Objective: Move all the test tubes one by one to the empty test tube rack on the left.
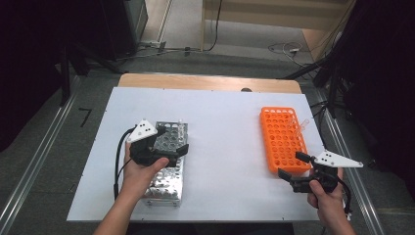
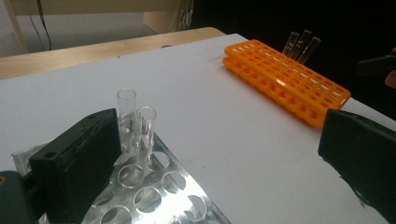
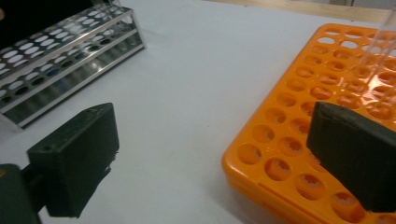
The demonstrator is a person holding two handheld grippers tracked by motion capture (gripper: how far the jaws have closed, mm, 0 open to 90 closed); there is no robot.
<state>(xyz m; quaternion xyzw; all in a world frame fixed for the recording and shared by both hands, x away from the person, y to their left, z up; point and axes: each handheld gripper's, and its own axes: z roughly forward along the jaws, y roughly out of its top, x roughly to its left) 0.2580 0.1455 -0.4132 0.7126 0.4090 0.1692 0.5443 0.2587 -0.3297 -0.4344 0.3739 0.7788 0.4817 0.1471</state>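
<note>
Two clear glass test tubes [image 2: 135,122] stand in the perforated steel rack [image 1: 166,164] at nine o'clock; three tilted tubes [image 2: 301,45] wait in the orange plastic rack [image 1: 282,139] at three o'clock. Both hand-held grippers, left [image 1: 169,142] and right [image 1: 292,164], gape wide, empty: roughly midway, I judge.

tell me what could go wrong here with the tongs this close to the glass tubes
The open left tongs hang over the metal rack, one jaw beside its two upright glass tubes; a sideways swing could knock or crack them. The right tongs, open at the orange rack, might shove that light rack and jolt its leaning tubes.
</note>
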